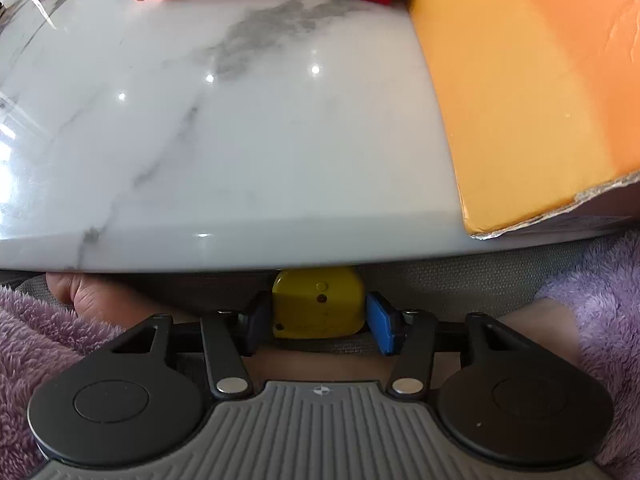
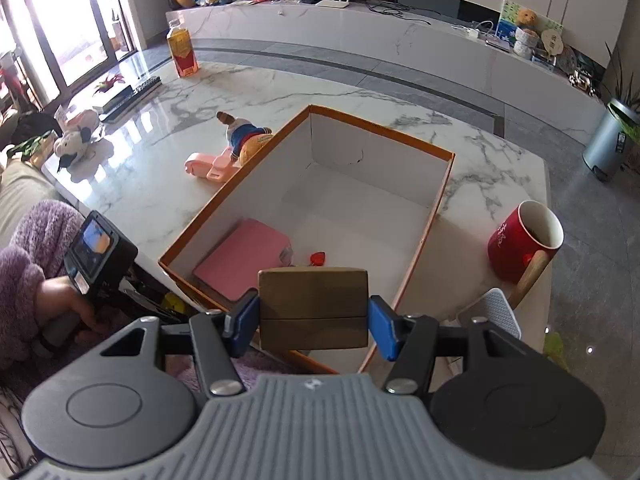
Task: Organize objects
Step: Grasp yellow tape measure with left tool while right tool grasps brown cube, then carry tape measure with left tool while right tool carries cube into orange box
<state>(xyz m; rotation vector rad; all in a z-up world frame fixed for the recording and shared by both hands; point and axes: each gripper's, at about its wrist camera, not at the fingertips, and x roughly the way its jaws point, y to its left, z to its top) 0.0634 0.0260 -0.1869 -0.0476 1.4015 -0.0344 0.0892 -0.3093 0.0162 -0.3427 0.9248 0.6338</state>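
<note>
Gripping a wooden block [image 2: 313,308] between its blue pads, the right claw [image 2: 313,322] hangs over the near end of the orange box [image 2: 424,232], low in the frame. Below the marble table [image 1: 240,140] edge, the left claw [image 1: 319,318] pinches a yellow toy [image 1: 318,306], with the box's outer wall [image 1: 520,100] at upper right.

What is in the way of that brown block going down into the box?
Nothing visible blocks it. The right tool holds the brown block above the near end of the open box. Only a pink pad and a small red thing lie on the box floor, leaving bare space.
</note>
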